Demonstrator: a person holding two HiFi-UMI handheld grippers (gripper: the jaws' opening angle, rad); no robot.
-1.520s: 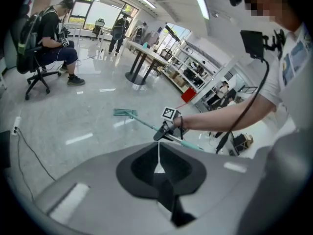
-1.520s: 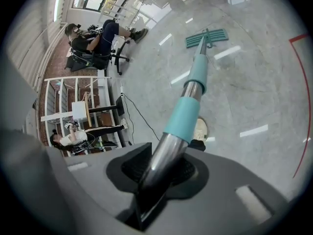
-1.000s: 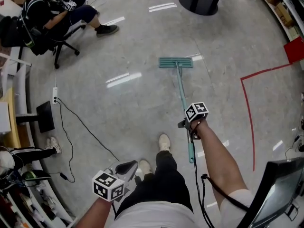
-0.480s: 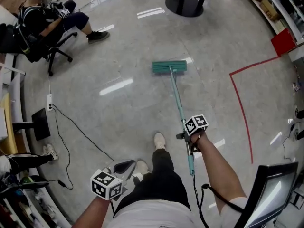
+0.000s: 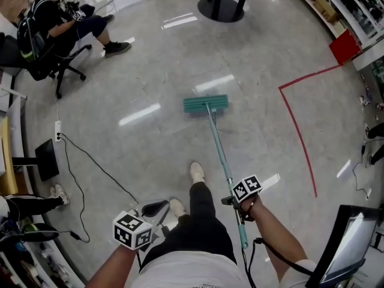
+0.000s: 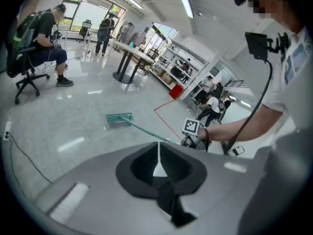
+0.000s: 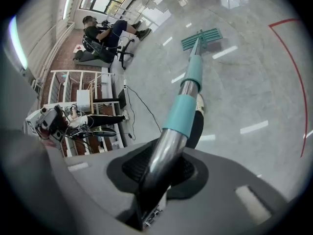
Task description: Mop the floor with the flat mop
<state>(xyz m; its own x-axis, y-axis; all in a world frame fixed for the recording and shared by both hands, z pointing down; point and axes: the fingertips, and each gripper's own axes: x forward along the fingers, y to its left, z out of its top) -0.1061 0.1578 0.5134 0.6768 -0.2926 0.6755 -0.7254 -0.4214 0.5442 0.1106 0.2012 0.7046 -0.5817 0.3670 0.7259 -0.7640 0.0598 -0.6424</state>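
Note:
The flat mop lies with its teal head (image 5: 206,104) flat on the grey floor ahead of my feet. Its thin pole (image 5: 218,146) slants back and to the right into my right gripper (image 5: 232,201), which is shut on the pole just below the teal sleeves (image 7: 188,89). In the right gripper view the right gripper (image 7: 156,173) clamps the metal tube, and the mop head (image 7: 201,38) shows far up the pole. My left gripper (image 5: 157,209) hangs by my left hip, away from the mop. In the left gripper view the left gripper (image 6: 159,168) is shut with nothing in it.
A person sits on an office chair (image 5: 54,29) at the far left. A power strip (image 5: 58,131) and its cable (image 5: 96,161) trail across the floor on the left. A round black table base (image 5: 219,8) stands ahead. Red tape (image 5: 297,131) marks the floor on the right, and a monitor (image 5: 348,245) stands at the lower right.
The mop head has slid back toward my feet and a little left. My right gripper has drawn back with the pole. The left gripper has shifted only slightly.

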